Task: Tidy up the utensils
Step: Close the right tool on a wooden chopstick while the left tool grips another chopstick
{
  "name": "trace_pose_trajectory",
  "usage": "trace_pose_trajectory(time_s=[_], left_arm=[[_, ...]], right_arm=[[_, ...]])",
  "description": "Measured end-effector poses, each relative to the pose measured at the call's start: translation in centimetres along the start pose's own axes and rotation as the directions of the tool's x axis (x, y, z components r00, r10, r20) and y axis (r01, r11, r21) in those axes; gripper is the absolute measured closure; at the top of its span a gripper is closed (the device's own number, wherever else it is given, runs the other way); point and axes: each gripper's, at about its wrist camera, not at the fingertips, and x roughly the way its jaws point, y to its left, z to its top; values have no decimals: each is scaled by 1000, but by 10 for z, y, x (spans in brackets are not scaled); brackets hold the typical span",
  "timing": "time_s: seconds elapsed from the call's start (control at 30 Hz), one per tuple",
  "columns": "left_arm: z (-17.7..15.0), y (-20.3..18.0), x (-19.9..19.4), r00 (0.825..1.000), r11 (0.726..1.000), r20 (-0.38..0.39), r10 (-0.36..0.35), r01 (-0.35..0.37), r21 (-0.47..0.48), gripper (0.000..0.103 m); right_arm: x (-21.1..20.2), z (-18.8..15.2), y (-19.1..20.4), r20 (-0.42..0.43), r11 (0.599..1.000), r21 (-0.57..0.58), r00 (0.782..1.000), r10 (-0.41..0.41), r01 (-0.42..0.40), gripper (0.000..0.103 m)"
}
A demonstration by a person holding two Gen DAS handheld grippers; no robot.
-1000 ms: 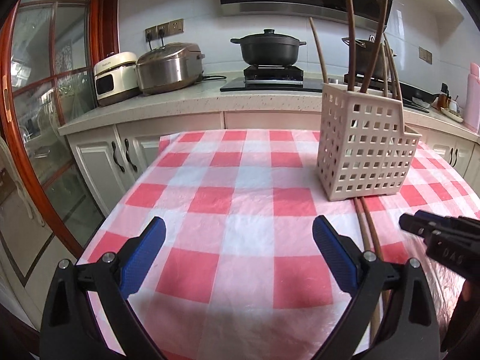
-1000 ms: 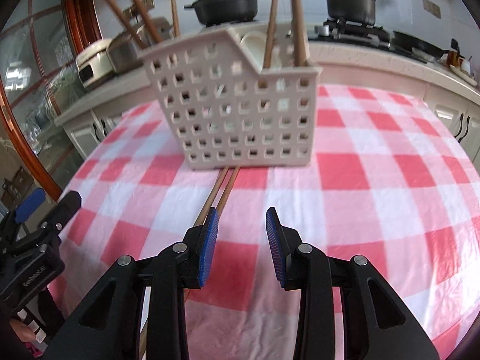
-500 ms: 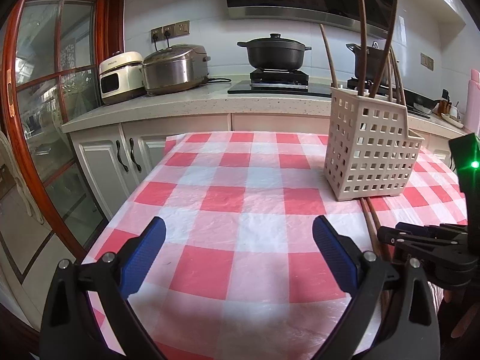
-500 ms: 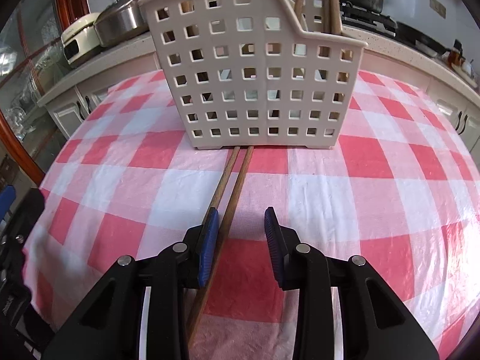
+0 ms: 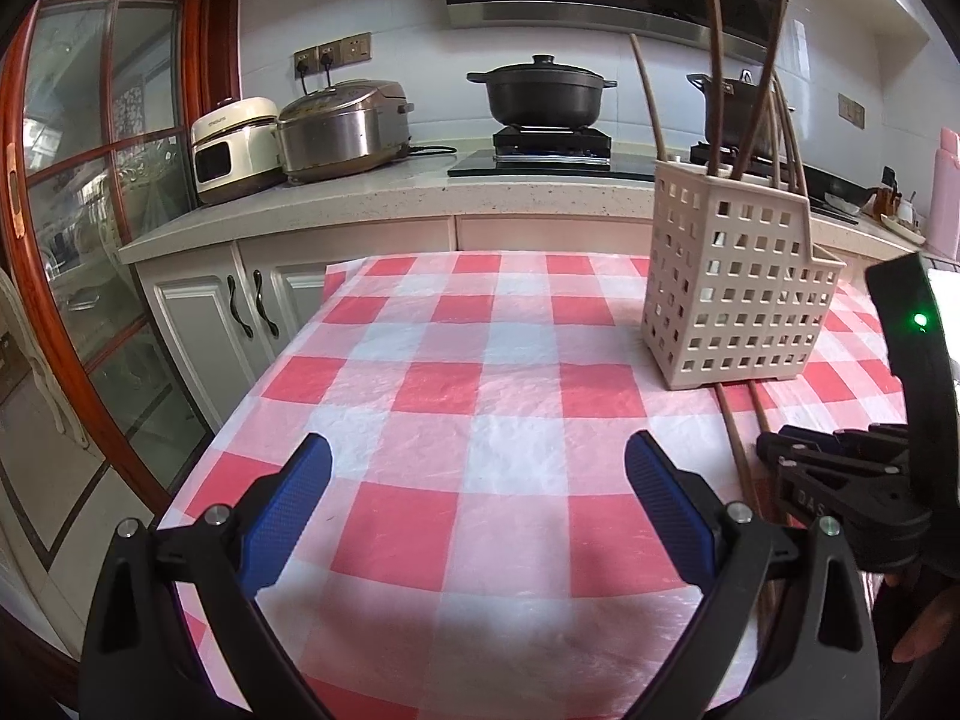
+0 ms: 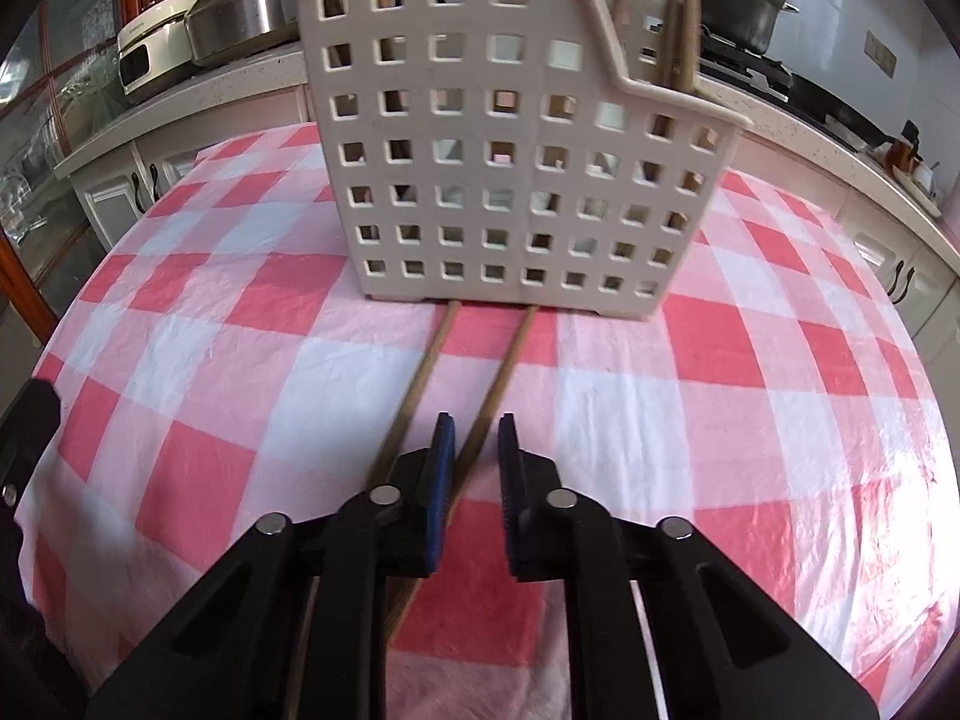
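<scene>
A beige perforated basket (image 6: pixel 480 150) (image 5: pixel 732 300) stands on the red-checked tablecloth (image 6: pixel 750 420) with several brown chopsticks (image 5: pixel 714 60) upright in it. Two more chopsticks lie on the cloth, their far ends under the basket's front edge. My right gripper (image 6: pixel 477 426) (image 5: pixel 774 450) is low over them. Its jaws are closing, with the right-hand chopstick (image 6: pixel 504 372) between the blue pads and a narrow gap still showing. The left-hand chopstick (image 6: pixel 420 384) runs outside the left finger. My left gripper (image 5: pixel 477 450) hovers wide open over bare cloth, with nothing between its fingers.
A kitchen counter (image 5: pixel 360 204) runs behind the table, carrying a rice cooker (image 5: pixel 342 132), a white appliance (image 5: pixel 234 144) and black pots on a stove (image 5: pixel 543 96). The table's left edge (image 5: pixel 264 378) drops off beside white cabinets. A person's fingers (image 5: pixel 924 630) show at the lower right.
The right gripper has come closer to the basket and lower, and its jaws have narrowed around one chopstick. The two lying chopsticks now sit further apart. The left gripper stays open.
</scene>
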Motion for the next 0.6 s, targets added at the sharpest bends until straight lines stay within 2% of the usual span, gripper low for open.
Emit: trace_pose_trajectory(time_s=[0.27, 0.5, 0.6], left_arm=[[6, -32, 5, 999, 998, -18, -38, 38, 48, 8], [10, -69, 20, 994, 991, -59, -95, 100, 85, 8], [12, -91, 31, 991, 986, -82, -106, 116, 121, 17]], right_arm=[[-12, -17, -34, 10, 999, 49, 1000, 16, -16, 97], [-24, -26, -70, 30, 994, 109, 999, 15, -19, 97], [-31, -30, -80, 48, 992, 122, 999, 23, -28, 97]])
